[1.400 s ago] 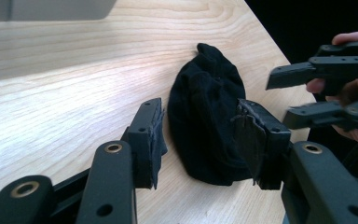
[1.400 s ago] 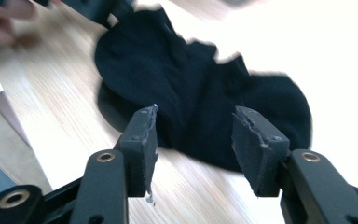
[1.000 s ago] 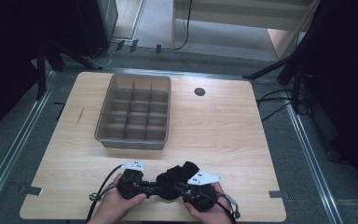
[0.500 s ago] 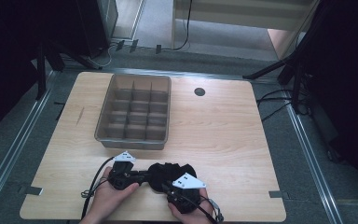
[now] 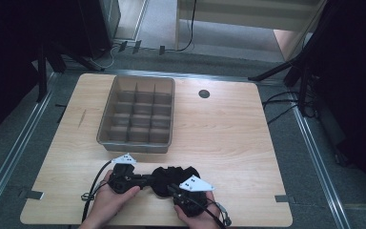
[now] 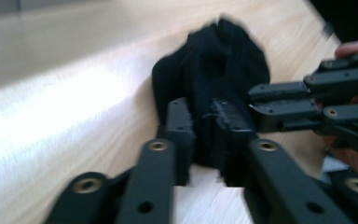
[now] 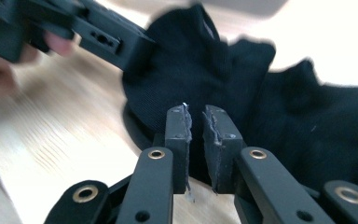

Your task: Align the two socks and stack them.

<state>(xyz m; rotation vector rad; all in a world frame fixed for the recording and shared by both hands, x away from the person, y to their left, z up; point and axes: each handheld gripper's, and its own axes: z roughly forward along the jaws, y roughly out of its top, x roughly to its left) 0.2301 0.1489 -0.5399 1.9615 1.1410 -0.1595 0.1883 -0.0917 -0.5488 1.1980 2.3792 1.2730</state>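
I am seeing a black sock [image 5: 169, 175], soft and crumpled into a bunch, lying on the wooden table [image 5: 228, 138] just before the grey divided tray [image 5: 138, 117].

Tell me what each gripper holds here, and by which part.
Both hold the black cloth bunched on the table. The left gripper pinches its near edge. The right gripper pinches a fold at its own near side.

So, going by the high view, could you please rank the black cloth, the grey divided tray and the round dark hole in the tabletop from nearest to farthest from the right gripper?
1. Black cloth: on the table right at the right gripper, at the near edge.
2. Grey divided tray: farther back, to the left.
3. Round dark hole: farthest, near the table's back edge.
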